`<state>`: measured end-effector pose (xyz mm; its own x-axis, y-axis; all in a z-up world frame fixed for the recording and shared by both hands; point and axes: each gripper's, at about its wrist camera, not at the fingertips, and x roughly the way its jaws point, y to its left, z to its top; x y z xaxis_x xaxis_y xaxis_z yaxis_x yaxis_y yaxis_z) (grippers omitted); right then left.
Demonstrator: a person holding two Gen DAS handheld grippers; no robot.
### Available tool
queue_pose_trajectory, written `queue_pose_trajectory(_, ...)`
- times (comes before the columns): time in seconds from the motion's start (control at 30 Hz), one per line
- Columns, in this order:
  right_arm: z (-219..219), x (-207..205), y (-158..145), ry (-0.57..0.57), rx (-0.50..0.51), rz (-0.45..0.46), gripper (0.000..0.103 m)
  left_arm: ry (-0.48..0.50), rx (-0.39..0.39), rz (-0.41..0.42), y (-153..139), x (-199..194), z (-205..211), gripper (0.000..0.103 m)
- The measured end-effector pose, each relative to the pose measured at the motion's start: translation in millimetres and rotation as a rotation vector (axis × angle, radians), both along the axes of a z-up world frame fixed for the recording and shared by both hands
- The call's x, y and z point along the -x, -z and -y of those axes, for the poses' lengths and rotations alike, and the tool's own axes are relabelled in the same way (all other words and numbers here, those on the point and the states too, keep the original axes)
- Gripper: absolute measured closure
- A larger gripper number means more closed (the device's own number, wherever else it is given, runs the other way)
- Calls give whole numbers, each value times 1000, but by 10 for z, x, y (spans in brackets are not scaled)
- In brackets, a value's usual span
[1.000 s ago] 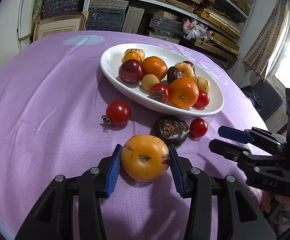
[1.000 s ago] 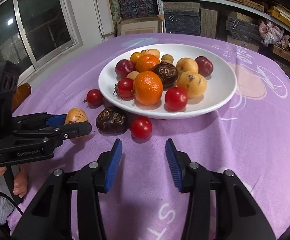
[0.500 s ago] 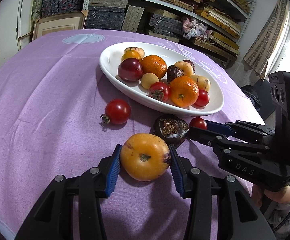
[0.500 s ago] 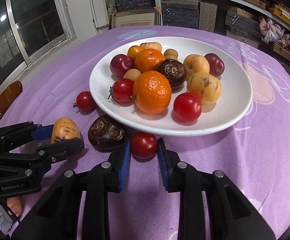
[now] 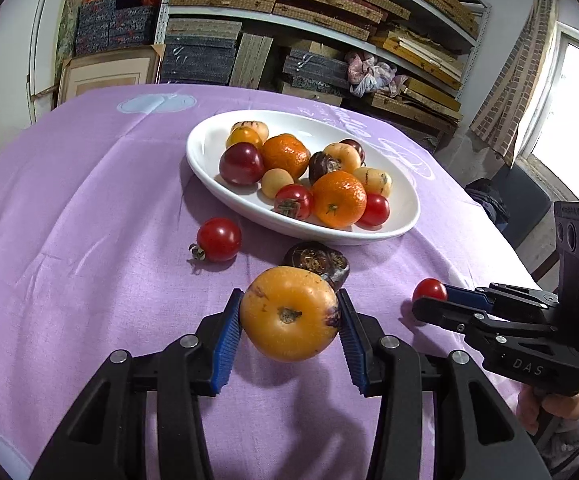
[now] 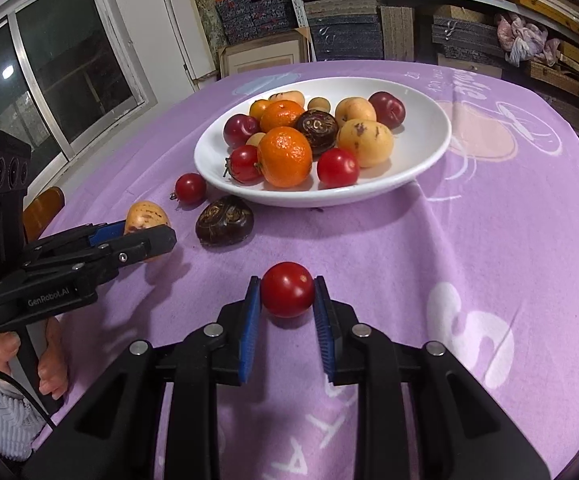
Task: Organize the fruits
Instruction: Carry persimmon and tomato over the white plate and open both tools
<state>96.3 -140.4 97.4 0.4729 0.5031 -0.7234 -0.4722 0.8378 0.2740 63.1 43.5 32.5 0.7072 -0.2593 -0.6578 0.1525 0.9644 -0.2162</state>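
My left gripper [image 5: 289, 295] is shut on a yellow-orange fruit [image 5: 289, 320], held just above the purple cloth; from the right wrist view this left gripper [image 6: 147, 230] comes in at the left with the speckled yellow fruit [image 6: 143, 216]. A small red cherry tomato [image 6: 287, 289] sits between the blue pads of my right gripper [image 6: 287, 280], which is shut on it a little off the cloth. The left wrist view shows that right gripper [image 5: 429, 297] at the right with the tomato [image 5: 429, 289]. The white oval plate [image 5: 407, 216] holds several fruits.
A dark wrinkled fruit [image 5: 321, 260] and a second cherry tomato [image 5: 219, 239] lie on the cloth in front of the plate [image 6: 429, 128]. The table's edge drops off at the right. Shelves with stacked boxes stand behind. A person's hand [image 6: 51, 364] holds each gripper.
My right gripper reached in beside the dark fruit, shut on the small tomato and drew it back from the plate. The left gripper kept its hold on the yellow fruit.
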Motion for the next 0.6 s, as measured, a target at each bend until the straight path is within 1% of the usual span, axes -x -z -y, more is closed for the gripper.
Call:
queue_pose_trajectory(0.07, 83, 98, -58, 9, -22, 19, 78, -4, -18, 37, -85, 60, 41, 57)
queue_pose_trajectory(0.13, 160, 155, -143, 25, -41, 46, 78, -11, 4, 60, -213, 66, 32, 57)
queue_pose_trajectory(0.17, 187, 154, -207, 34, -44, 66, 78, -9, 9, 60, -288, 24, 30, 57)
queue_pose_trajectory(0.23, 231, 83, -388, 52, -48, 104, 78, -8, -9, 68, -461, -103, 21, 57)
queue_pose_trajectory(0.33, 301, -172, -775, 91, -72, 159, 78, -26, -40, 92, -776, -401, -25, 57)
queue_pose_trajectory(0.4, 325, -382, -1038, 116, -76, 202, 78, -40, -38, 97, -953, -642, -80, 57)
queue_pose_trajectory(0.47, 317, -628, -1221, 134, -78, 218, 78, -51, -34, 89, -1070, -890, -103, 57)
queue_pose_trajectory(0.53, 279, -860, -1304, 145, -76, 217, 78, -57, -43, 69, -1117, -1180, -93, 57)
queue_pose_trajectory(0.6, 210, -1046, -1258, 140, -66, 202, 78, -59, -43, 35, -1099, -1466, -58, 57)
